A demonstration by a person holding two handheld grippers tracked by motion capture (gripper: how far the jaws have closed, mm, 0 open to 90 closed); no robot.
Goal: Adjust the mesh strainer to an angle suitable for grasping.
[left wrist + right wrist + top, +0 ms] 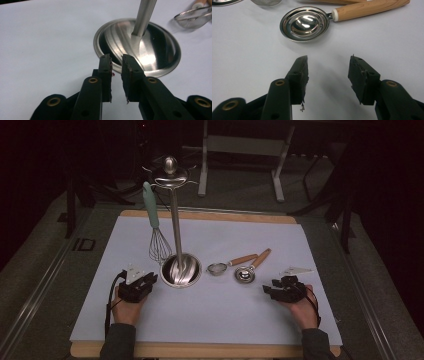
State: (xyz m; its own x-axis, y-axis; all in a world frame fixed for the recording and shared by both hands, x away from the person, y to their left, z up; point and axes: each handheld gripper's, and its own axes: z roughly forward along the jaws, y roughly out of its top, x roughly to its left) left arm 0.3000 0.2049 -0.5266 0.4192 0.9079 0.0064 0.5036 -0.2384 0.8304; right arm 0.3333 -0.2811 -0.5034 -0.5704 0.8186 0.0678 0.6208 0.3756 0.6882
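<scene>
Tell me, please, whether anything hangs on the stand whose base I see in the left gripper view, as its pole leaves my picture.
Observer: Yes, a whisk with a mint-green handle hangs from the top of the stand, its wires just above the base.
Operator: Thank you. Where is the right tool?
Observer: The right tool rests open and empty on the white mat, pointing at a round steel scoop with a wooden handle.
</scene>
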